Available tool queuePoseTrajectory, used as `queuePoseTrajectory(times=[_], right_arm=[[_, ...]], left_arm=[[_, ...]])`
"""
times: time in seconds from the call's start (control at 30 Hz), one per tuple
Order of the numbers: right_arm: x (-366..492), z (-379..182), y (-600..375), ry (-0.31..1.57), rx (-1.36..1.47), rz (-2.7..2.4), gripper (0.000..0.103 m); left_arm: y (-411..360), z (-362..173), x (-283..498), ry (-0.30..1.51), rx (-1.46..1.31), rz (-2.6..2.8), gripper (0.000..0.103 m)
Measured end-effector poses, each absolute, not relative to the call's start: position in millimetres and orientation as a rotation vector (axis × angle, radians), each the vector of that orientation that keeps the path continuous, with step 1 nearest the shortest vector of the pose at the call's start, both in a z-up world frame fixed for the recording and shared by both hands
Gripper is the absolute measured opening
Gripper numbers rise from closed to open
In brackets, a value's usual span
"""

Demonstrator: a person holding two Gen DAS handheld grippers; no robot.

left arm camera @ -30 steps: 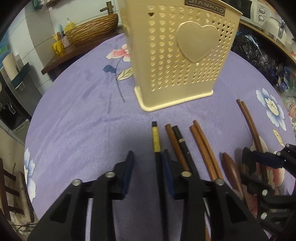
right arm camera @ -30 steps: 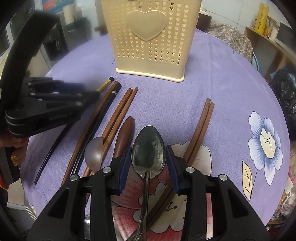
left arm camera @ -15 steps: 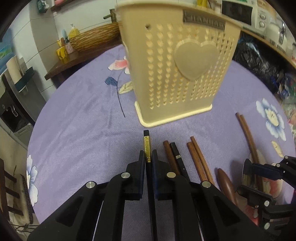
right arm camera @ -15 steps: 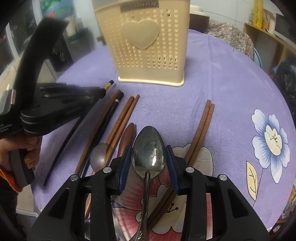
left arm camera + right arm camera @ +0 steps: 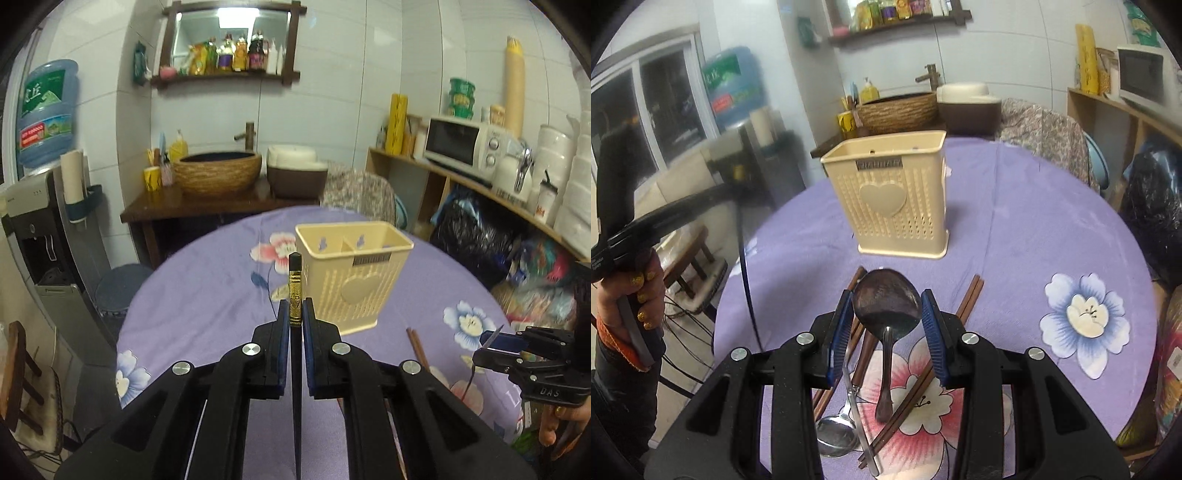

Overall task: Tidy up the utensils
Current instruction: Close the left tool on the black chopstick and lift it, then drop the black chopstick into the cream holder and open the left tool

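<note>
My left gripper (image 5: 294,317) is shut on a black chopstick with a gold band (image 5: 294,299), lifted off the table and pointing toward the cream utensil holder (image 5: 354,273). My right gripper (image 5: 886,314) is shut on the bowl of a metal spoon (image 5: 886,299), lifted above the table in front of the holder (image 5: 897,199); the spoon's handle hangs down. The left gripper and its chopstick (image 5: 744,258) show at the left of the right wrist view.
Brown wooden chopsticks (image 5: 967,299), a wooden spoon (image 5: 866,354) and another metal spoon (image 5: 836,435) lie on the purple flowered tablecloth (image 5: 1034,229). A sideboard with a woven basin (image 5: 218,171) stands behind the round table; shelves with a microwave (image 5: 461,142) are to the right.
Both grippers have risen well above the table, the left one carrying the black chopstick and the right one carrying the spoon. The holder now appears farther away and lower.
</note>
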State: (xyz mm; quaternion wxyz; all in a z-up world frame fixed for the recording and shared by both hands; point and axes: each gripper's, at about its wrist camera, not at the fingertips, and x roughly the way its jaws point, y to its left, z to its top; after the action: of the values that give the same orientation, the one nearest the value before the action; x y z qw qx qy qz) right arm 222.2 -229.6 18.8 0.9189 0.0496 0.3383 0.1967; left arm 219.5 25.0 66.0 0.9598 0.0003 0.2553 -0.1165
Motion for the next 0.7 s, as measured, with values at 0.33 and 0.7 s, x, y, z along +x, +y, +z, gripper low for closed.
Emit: queuePoseTrajectory(times=[0.33, 0.7], right_arm=[[221, 29, -229, 0.671, 0.083, 0.405, 0.038], [252, 85, -228, 0.567, 0.084, 0.445, 0.038]], left_arm=[[25, 69, 219, 0.485, -0.007, -0.245, 0.008], [29, 138, 228, 0.377, -0.011, -0.292, 0.008]])
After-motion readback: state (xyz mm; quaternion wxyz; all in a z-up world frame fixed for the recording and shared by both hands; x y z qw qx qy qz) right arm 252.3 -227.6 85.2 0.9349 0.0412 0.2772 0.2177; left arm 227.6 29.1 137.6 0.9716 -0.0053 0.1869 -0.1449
